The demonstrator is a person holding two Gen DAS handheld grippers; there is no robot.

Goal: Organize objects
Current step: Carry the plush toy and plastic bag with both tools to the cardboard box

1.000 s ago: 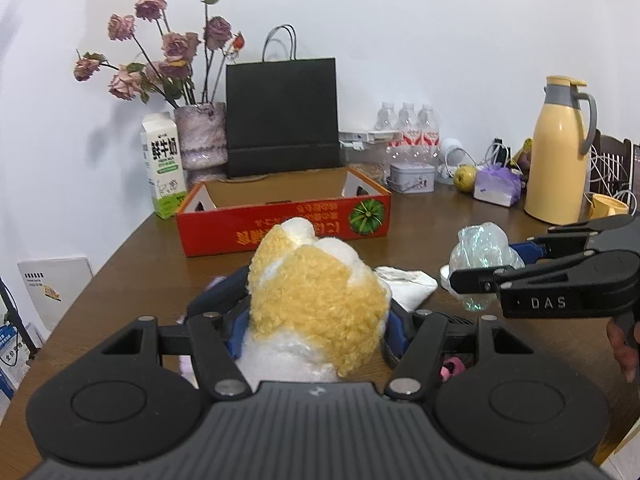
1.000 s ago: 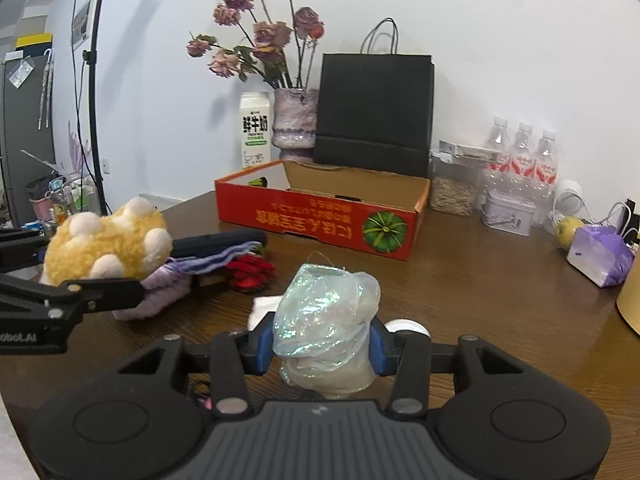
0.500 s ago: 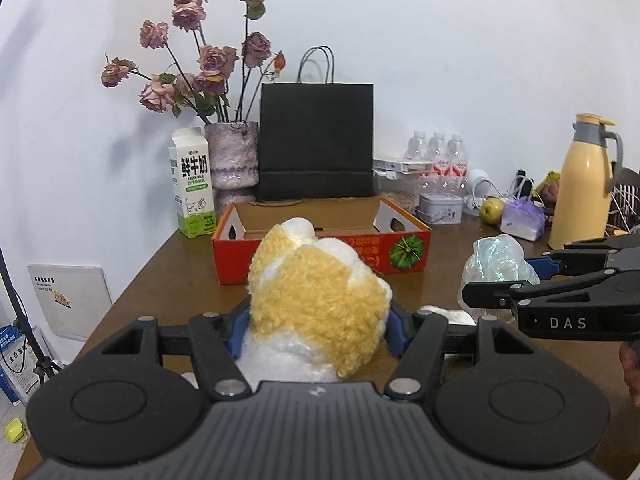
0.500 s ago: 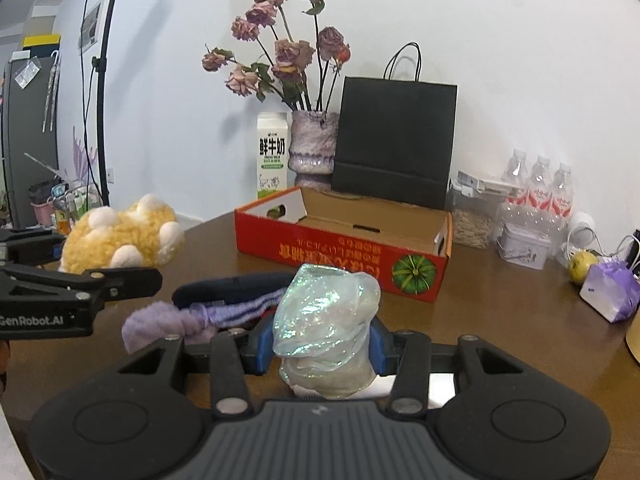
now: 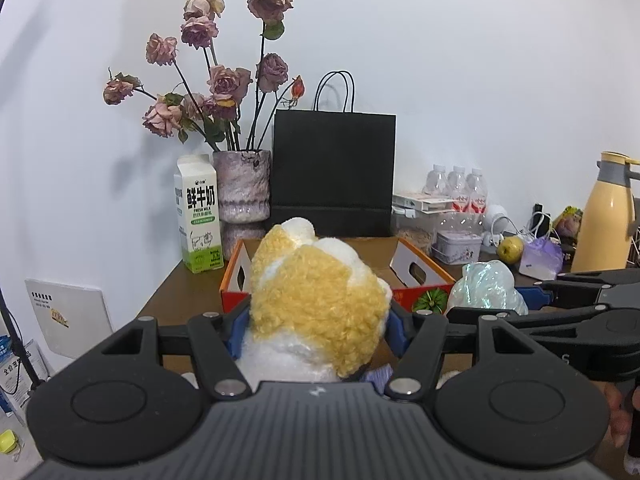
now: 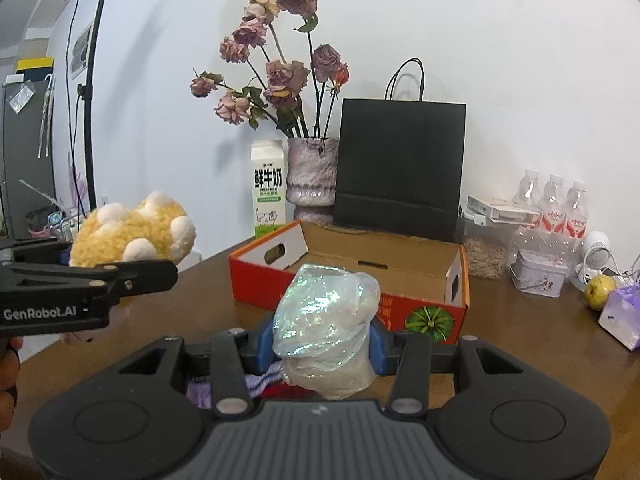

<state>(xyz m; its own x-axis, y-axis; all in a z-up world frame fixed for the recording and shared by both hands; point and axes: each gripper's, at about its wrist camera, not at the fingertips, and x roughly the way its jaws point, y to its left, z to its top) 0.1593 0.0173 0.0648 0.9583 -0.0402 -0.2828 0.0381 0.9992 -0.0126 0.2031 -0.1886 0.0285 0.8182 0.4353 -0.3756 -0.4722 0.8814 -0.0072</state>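
The left gripper (image 5: 318, 326) clamps a fuzzy yellow-and-white plush paw (image 5: 316, 292); the right gripper (image 6: 320, 340) squeezes a crinkled iridescent bag (image 6: 326, 320).

box (image 6: 348, 280) on table (image 6: 520, 320); bag (image 6: 400, 168) behind it, milk carton (image 6: 268, 188) left of vase (image 6: 312, 172).

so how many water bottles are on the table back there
3, side by side in a row against the wall at the back right of the table: left bottle, middle bottle, right bottle. Their lower parts sit behind a clear container, so more could be hidden.
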